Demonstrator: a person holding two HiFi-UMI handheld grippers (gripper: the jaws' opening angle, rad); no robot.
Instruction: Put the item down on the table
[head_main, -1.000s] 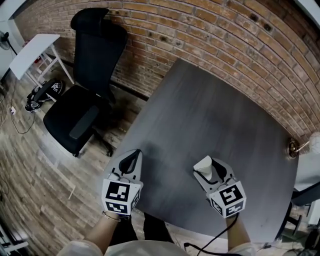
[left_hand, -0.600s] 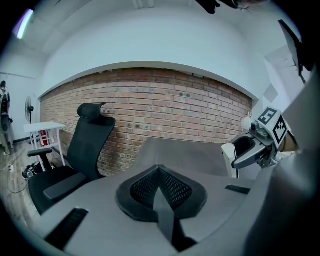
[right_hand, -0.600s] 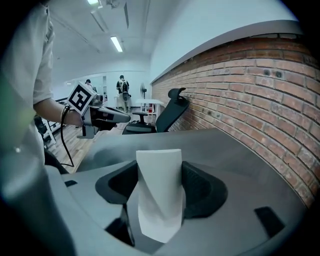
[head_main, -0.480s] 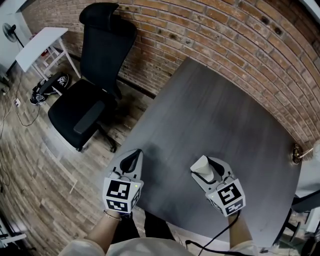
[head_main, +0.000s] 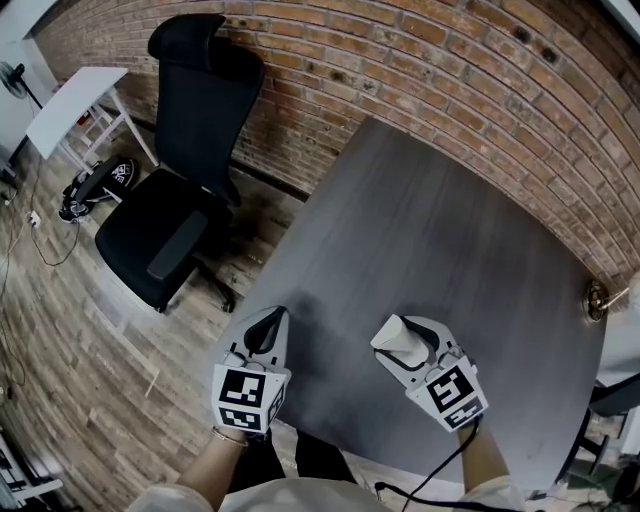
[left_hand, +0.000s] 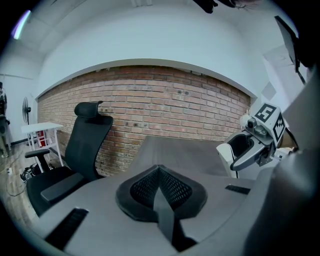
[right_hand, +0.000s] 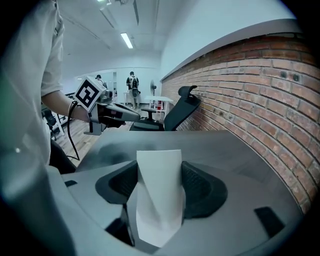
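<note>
Left tool (head_main: 268, 326): at the lower left of the head view, over the near edge of the bench (head_main: 440, 230); its dark jaws are pressed together with nothing between them.
Right tool (head_main: 400, 346): at the lower middle of the head view, beside the left one but well apart from it; its jaws are clamped on the white item (head_main: 396, 337).
White item, look: plain white and matte, thin-walled like paper, with no print; in the right gripper view it is squeezed flat between the ribbed pads, with a straight upper edge, a twisting crease down its length and a narrower rounded lower end. From the head view it looks like a short tube with a rounded open end.
White item, place: in the right tool over the near part of the bench; whether it touches the top cannot be told.
Bench: dark grey with a wood-grain top, bare around the tools.
Office chair (head_main: 165, 225): black, on the plank floor (head_main: 60, 330) left of the bench.
Brick wall (head_main: 450, 50): red-brown, running along the top of the frame behind the bench and chair.
Small white table (head_main: 70, 100): upper left corner.
</note>
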